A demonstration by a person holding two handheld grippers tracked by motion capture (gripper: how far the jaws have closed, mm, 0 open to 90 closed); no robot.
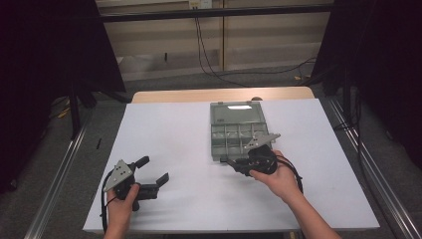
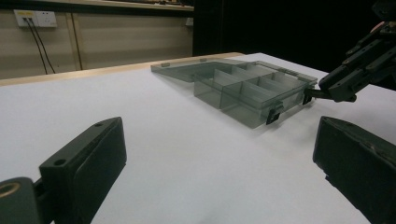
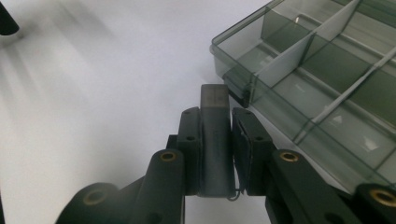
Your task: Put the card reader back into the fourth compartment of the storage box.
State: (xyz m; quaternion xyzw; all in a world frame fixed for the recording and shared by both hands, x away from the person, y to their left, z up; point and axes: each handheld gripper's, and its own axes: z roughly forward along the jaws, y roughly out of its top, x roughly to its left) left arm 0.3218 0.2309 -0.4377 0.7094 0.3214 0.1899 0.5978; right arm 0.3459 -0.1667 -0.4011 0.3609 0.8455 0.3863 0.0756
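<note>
Bringing a small grey block to the open box

Holding the small grey block (image 3: 215,140) in our right tongs (image 1: 234,162), we have it clamped between the two pads with its end sticking out past the tips. It hangs just off the near left corner of the clear box (image 1: 238,130), which lies open on the bench (image 1: 164,134) with its lid folded flat behind it. The divided cells look bare from where we see them.

Our left tongs (image 1: 152,174) rest wide apart and hold nothing, well to the left of the box and low over the bench.

To do this step well, we judge that the block should clear the box wall before it moves inward, since the black latch at that corner sits right in front of its tip. We should pick one cell, line the block's long side up with the dividers, and lower it until it touches the floor of that cell before we ease the grip. If the box slides, the left tongs could steady its left wall.
</note>
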